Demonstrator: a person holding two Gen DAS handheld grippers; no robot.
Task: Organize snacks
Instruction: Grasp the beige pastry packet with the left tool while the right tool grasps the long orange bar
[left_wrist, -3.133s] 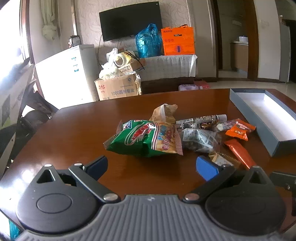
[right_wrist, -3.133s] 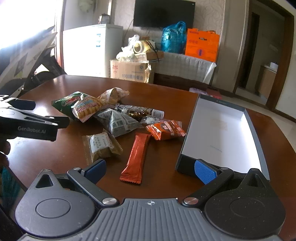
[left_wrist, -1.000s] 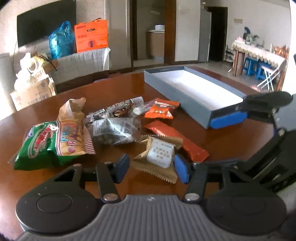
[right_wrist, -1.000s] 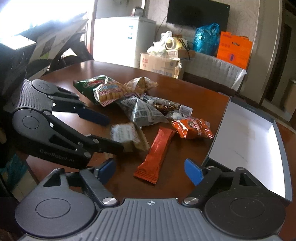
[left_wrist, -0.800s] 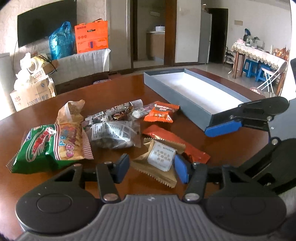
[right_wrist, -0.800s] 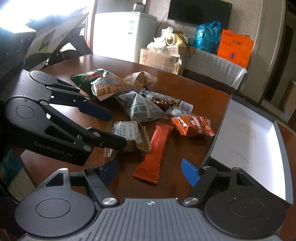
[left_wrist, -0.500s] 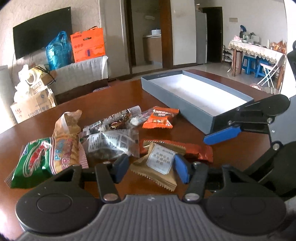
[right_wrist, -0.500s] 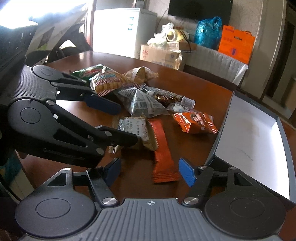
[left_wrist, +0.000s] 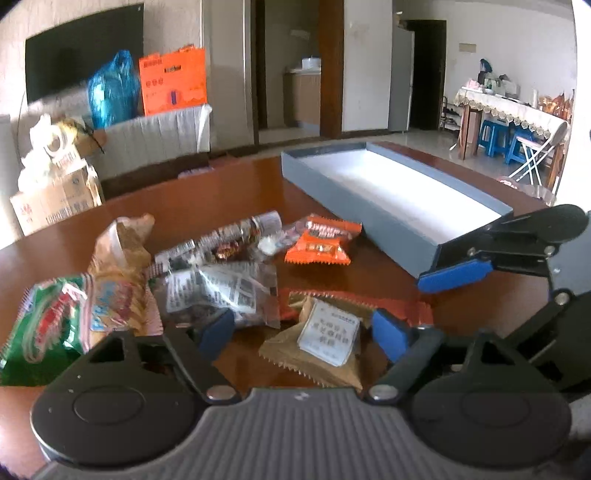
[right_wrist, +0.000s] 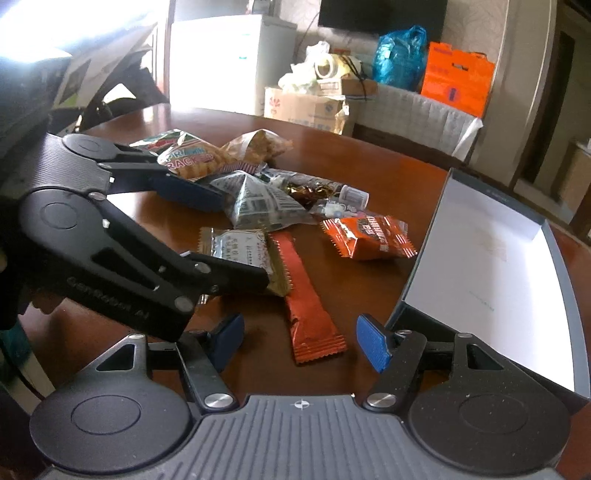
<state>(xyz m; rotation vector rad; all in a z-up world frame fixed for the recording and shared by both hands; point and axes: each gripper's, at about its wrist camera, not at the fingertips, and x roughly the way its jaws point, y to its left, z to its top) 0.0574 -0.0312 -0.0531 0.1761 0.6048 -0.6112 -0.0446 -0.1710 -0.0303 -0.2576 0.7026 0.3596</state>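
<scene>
Brown round table, snack pile centre, empty box on the right. Left gripper has just widened around the tan packet, pads clear. Right gripper half-open over the red bar. Risk: packet overlaps bar, so either grab could drag both.

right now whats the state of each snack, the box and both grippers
grey open-top cardboard box: empty, lidless
tan square foil packet: flat on table, between left fingers, overlapping the bar
long red-orange foil bar: flat, ungripped, ahead of the right gripper
orange crinkled packet: on table, untouched
left gripper: open, has just been widening
right gripper: open, nothing held
</scene>
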